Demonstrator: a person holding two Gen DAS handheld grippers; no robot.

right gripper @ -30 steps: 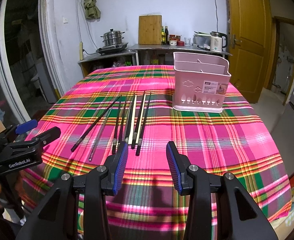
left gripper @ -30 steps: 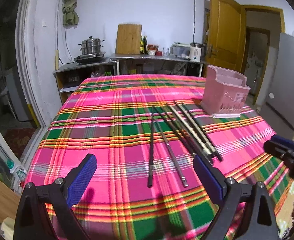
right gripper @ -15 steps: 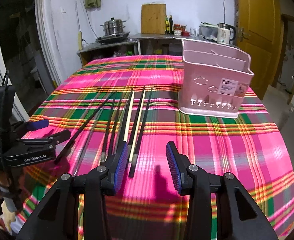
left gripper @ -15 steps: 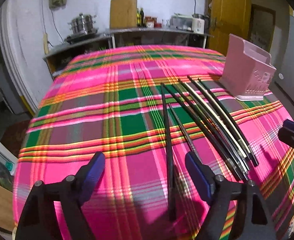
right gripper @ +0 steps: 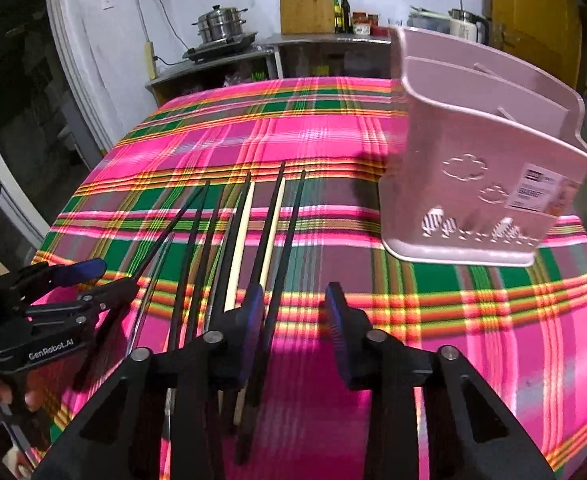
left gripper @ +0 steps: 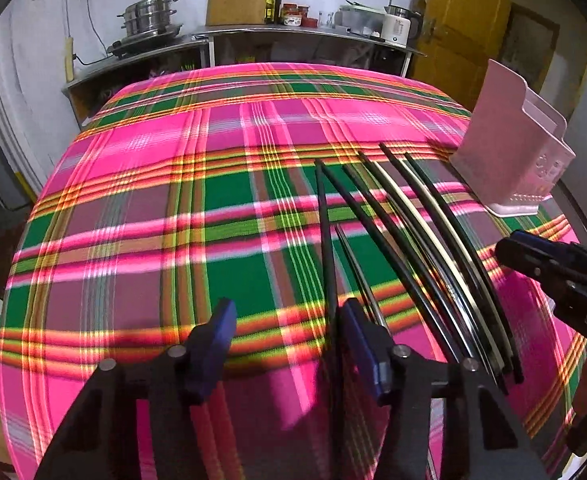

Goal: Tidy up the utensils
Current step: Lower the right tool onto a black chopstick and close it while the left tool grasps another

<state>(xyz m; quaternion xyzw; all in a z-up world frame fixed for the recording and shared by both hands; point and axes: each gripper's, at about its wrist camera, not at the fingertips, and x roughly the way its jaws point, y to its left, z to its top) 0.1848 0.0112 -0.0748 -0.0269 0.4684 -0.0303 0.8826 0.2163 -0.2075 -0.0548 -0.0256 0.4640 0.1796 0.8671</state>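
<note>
Left gripper [left gripper: 285, 336]: jaws part-way open and just been closing. One black chopstick [left gripper: 325, 240] runs into the gap, lying just inside the right-hand pad [left gripper: 359, 336]; no pad visibly presses on it. Nothing is gripped.

Right gripper [right gripper: 293, 316]: jaws at a moderate gap and just been closing. The outermost black chopstick [right gripper: 283, 248] passes between them, close against the left-hand pad [right gripper: 253, 316]. The right-hand pad stands clear of it. Contact is not confirmed; nothing is lifted.

The chopsticks [right gripper: 229, 240], mostly black with two pale ones, lie flat and roughly parallel on the plaid tablecloth [left gripper: 153, 220], their near ends towards both grippers. This layout presents each end stick for a separate pick: the left tool takes the stick at its side of the row, the right tool the one at its side.

The pink utensil holder [right gripper: 473, 184] stands upright ahead and to the right of the right gripper, well apart from the sticks, with its open compartments upward. It looks empty from here.

Judgement: both tools are at the grasp stage. Each stick sits off-centre in its gap, so a closing pad may roll it rather than pinch it.
</note>
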